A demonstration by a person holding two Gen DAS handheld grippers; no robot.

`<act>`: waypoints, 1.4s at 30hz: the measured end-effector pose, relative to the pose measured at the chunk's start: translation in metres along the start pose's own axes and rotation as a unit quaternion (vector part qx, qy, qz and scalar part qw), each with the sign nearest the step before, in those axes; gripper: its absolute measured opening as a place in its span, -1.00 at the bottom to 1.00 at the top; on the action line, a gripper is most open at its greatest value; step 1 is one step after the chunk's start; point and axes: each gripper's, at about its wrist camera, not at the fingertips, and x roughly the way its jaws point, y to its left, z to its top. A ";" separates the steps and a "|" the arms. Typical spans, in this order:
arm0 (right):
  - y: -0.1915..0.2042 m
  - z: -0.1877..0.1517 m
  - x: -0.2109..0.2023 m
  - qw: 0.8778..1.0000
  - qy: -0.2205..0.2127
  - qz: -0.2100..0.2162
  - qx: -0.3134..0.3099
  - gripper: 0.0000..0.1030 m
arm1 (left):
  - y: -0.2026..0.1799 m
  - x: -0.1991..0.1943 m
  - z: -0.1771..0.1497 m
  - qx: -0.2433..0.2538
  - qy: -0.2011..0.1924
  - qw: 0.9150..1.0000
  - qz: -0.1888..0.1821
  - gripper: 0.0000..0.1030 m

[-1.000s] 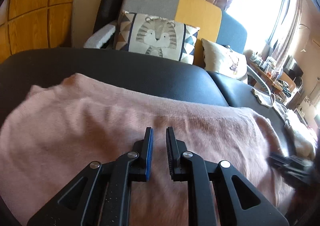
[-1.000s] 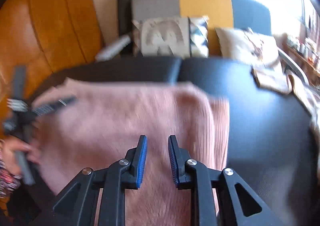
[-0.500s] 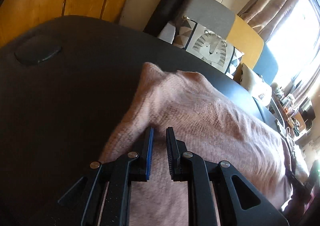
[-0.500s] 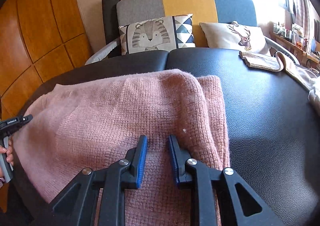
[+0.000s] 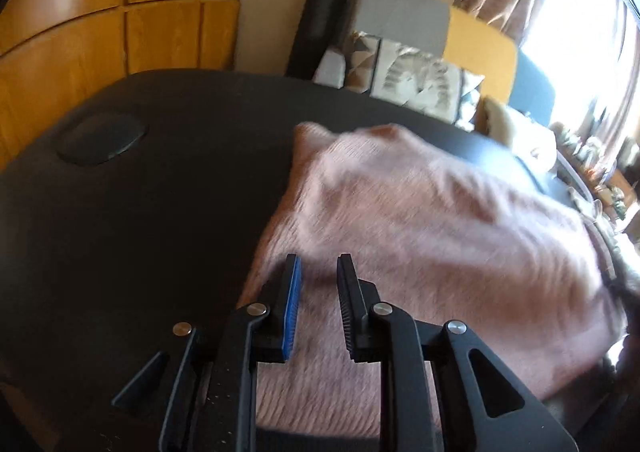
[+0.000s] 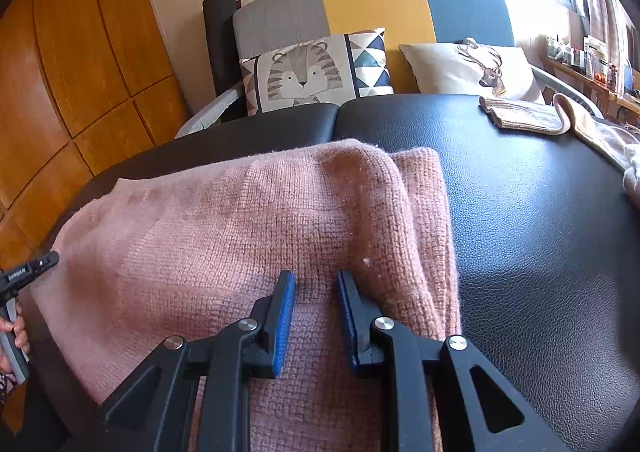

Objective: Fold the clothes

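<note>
Right wrist view: pink sweater point(image 6: 248, 236) on black leather table point(image 6: 540, 236); tiger cushion point(image 6: 316, 72) beyond; both fingers parted, empty.

A tiger cushion point(image 6: 316, 70) and a deer cushion point(image 6: 468, 66) lean on the grey-yellow-blue sofa point(image 6: 372, 4)

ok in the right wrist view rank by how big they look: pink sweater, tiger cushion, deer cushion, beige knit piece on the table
1. pink sweater, by far the largest, though nearest the camera
2. tiger cushion and deer cushion, too alike to rank
3. beige knit piece, smallest
</note>
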 end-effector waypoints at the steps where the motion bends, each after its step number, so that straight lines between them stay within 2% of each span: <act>1: 0.001 0.001 -0.004 1.000 -0.002 0.001 0.003 -0.59 | -0.001 -0.005 -0.001 -0.001 -0.006 1.000 -0.003 -0.61; 4: 0.005 0.005 -0.019 1.000 -0.014 0.011 0.013 -0.59 | -0.011 -0.020 0.001 0.000 -0.033 0.999 -0.017 -0.60; 7: 0.033 0.012 -0.028 0.999 -0.014 0.048 -0.021 -0.59 | -0.035 -0.018 0.011 0.007 -0.031 0.999 -0.039 -0.60; 10: 0.071 0.018 -0.012 0.994 0.016 0.088 -0.066 -0.68 | -0.073 -0.012 0.018 0.034 -0.020 0.996 -0.075 -0.60; 14: 0.107 0.024 0.014 0.989 0.034 0.102 -0.097 -0.68 | -0.130 -0.005 0.021 0.097 -0.016 0.989 -0.106 -0.60; 18: 0.129 0.020 0.041 0.986 0.062 0.091 -0.127 -0.68 | -0.163 0.022 0.012 0.152 0.019 0.986 -0.070 -0.60; 20: 0.131 0.012 0.050 0.985 0.069 0.078 -0.136 -0.68 | -0.162 0.024 0.012 0.155 0.021 0.985 -0.070 -0.57; 24: 0.120 0.007 0.050 0.987 0.058 0.094 -0.117 -0.68 | -0.159 0.028 0.012 0.160 0.025 0.984 -0.071 -0.56; 27: 0.111 0.015 0.043 0.987 0.067 0.113 -0.090 -0.63 | -0.146 0.019 0.021 0.133 0.032 0.987 -0.082 -0.56; 28: 0.104 0.017 0.036 0.989 0.067 0.108 -0.078 -0.62 | -0.138 0.016 0.023 0.123 0.028 0.989 -0.072 -0.55; 32: 0.069 0.005 0.012 0.994 0.071 0.062 -0.061 -0.59 | -0.099 -0.001 0.024 0.074 0.016 0.997 -0.034 -0.55; 34: 0.052 -0.001 0.001 0.995 0.072 0.038 -0.052 -0.59 | -0.077 -0.006 0.019 0.053 0.018 0.998 -0.028 -0.55; 37: 0.025 -0.010 -0.017 0.996 0.075 0.003 -0.039 -0.59 | -0.051 -0.002 0.005 0.054 0.035 0.998 0.017 -0.55; 40: -0.002 -0.021 -0.034 0.997 0.074 -0.027 -0.027 -0.60 | -0.032 -0.011 -0.009 0.050 0.020 0.999 0.005 -0.55; 42: -0.018 -0.031 -0.043 0.998 0.052 -0.019 -0.008 -0.63 | -0.027 -0.017 -0.014 0.052 0.016 0.998 0.009 -0.55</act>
